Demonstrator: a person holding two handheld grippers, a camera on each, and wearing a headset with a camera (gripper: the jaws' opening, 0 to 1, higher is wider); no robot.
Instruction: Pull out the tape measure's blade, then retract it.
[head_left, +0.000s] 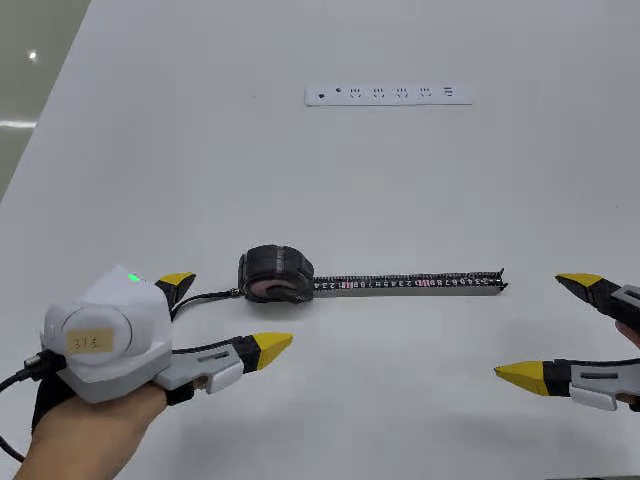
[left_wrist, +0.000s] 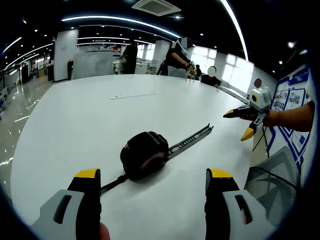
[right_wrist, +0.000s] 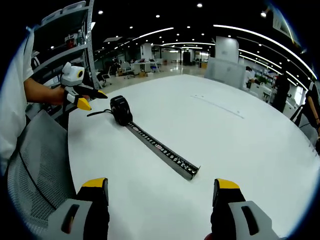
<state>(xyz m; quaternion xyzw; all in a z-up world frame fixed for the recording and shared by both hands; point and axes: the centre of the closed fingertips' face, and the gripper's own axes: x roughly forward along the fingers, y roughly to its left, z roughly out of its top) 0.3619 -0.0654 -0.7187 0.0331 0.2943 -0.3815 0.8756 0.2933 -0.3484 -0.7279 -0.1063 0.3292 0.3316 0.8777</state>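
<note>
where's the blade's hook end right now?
Head view: the blade's hook end lies on the white table, right of centre, just left of the open right gripper. The tape measure case sits at the opposite end.

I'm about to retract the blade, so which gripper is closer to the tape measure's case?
The left gripper, open right beside the case; the right gripper, also open, is off beyond the far end of the blade.
</note>
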